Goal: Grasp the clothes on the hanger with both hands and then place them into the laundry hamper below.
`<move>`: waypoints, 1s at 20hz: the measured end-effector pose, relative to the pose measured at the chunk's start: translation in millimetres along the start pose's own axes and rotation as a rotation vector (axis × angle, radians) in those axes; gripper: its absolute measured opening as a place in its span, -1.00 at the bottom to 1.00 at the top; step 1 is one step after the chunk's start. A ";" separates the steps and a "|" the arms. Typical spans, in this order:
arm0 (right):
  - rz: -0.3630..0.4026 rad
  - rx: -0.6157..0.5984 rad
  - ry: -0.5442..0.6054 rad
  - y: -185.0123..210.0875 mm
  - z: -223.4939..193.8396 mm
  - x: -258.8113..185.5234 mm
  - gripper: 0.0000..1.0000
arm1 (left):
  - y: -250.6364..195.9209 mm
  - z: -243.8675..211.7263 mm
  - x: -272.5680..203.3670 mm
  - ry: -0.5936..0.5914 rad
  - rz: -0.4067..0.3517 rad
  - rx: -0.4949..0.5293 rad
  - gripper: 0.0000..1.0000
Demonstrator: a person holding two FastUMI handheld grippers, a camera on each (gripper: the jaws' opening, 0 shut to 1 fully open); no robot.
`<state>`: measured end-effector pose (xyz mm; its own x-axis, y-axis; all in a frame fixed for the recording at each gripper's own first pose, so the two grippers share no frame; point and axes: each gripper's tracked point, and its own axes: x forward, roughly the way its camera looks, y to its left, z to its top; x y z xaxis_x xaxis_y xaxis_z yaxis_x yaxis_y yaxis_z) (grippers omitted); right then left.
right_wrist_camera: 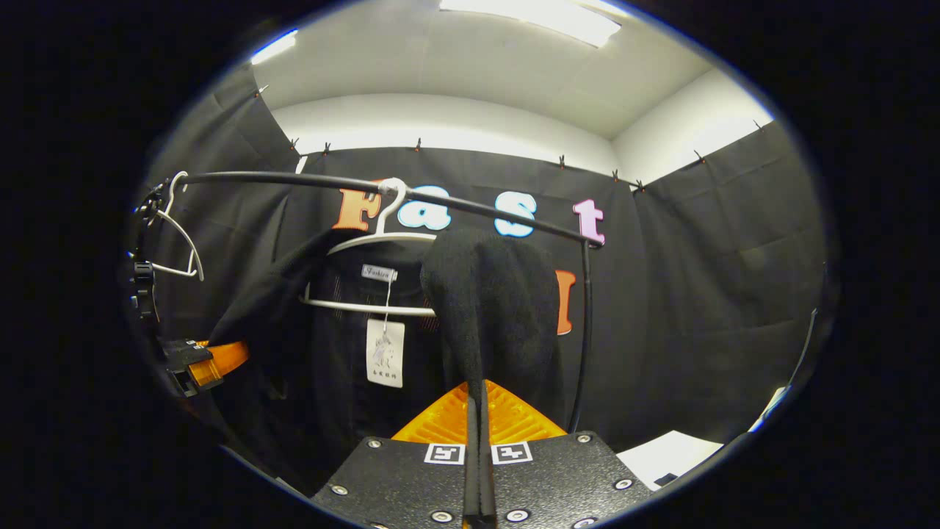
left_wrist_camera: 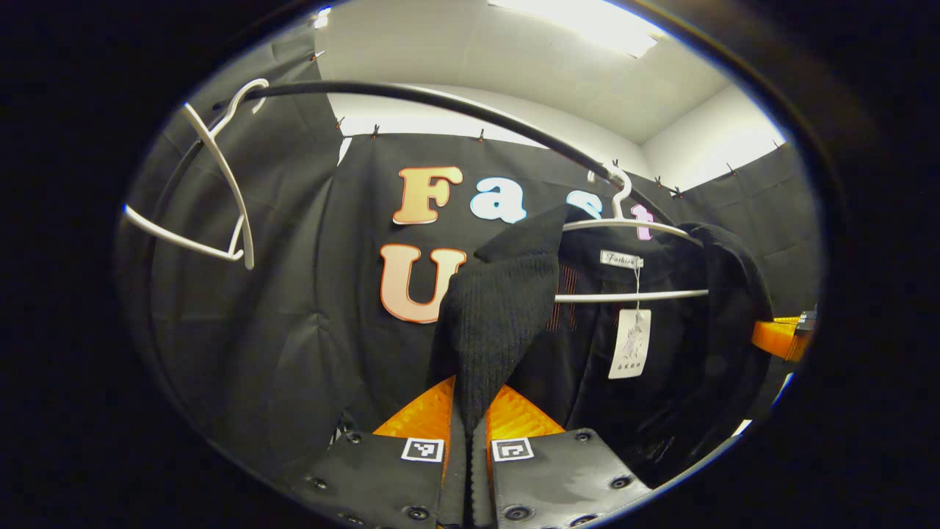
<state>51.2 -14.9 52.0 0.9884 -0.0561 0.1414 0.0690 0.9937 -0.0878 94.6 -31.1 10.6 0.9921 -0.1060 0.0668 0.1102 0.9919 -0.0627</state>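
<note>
Knit black garment (left_wrist_camera: 507, 308) pinched by both claws.

Black cloth (right_wrist_camera: 705, 294) hangs as the booth's wall, held along its top edge by small clips (right_wrist_camera: 417, 144). Above the cloth runs a white wall (right_wrist_camera: 440, 117) under a white ceiling (right_wrist_camera: 470, 59), with a long bright ceiling light (right_wrist_camera: 536, 13). A dark rail (left_wrist_camera: 411, 94) curves across in front of the cloth. A second light strip (right_wrist_camera: 273, 47) glows at the upper left.
</note>
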 end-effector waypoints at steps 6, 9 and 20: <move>-0.011 0.031 -0.069 -18.9 38.9 1.6 -1.00 | -12.9 40.2 6.1 -0.066 -0.018 -0.001 -0.80; -0.018 0.035 -0.065 -19.9 36.5 3.1 -1.00 | -15.7 42.3 8.4 -0.062 -0.027 -0.006 -0.80; -0.097 0.029 -0.156 -64.3 83.3 4.9 -1.00 | -5.9 76.1 21.9 -0.100 -0.033 -0.041 -0.84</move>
<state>40.2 -71.0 140.5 0.9441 -0.1383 0.2991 0.1567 0.9869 -0.0382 111.2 -34.0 88.2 0.9773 -0.1293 0.1679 0.1472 0.9841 -0.0991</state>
